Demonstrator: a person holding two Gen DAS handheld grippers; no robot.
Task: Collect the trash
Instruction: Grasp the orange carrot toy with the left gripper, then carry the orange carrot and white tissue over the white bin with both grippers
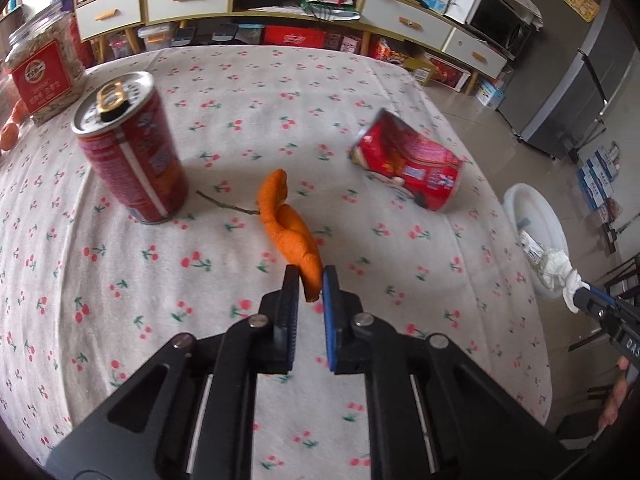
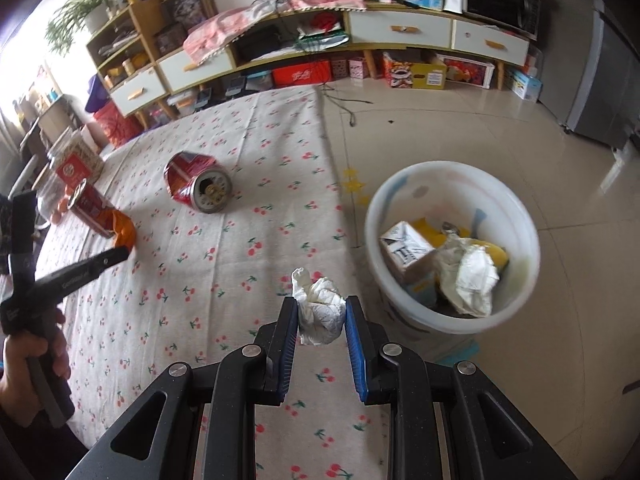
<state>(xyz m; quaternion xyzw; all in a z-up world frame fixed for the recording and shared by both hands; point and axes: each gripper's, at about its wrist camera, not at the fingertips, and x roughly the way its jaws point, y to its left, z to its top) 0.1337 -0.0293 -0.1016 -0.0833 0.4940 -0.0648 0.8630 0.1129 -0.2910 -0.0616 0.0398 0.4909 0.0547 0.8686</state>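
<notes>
My left gripper (image 1: pixel 311 280) is shut on an orange peel (image 1: pixel 290 226) and holds it above the cherry-print tablecloth (image 1: pixel 200 248). An upright red can (image 1: pixel 132 148) stands to its left and a crushed red can (image 1: pixel 408 160) lies to its right. My right gripper (image 2: pixel 322 306) is shut on a crumpled white tissue (image 2: pixel 320 306), over the table's edge beside the white trash bin (image 2: pixel 452 240). The bin holds a carton and crumpled paper. The right wrist view also shows the crushed can (image 2: pixel 198 188), the upright can (image 2: pixel 90 208) and the peel (image 2: pixel 124 230).
A clear jar with a red label (image 1: pixel 42 68) stands at the table's far left, with oranges (image 1: pixel 10 132) beside it. A thin twig (image 1: pixel 228 204) lies next to the peel. Low cabinets (image 1: pixel 400 20) and boxes line the far wall. The bin stands on the tiled floor (image 2: pixel 460 120).
</notes>
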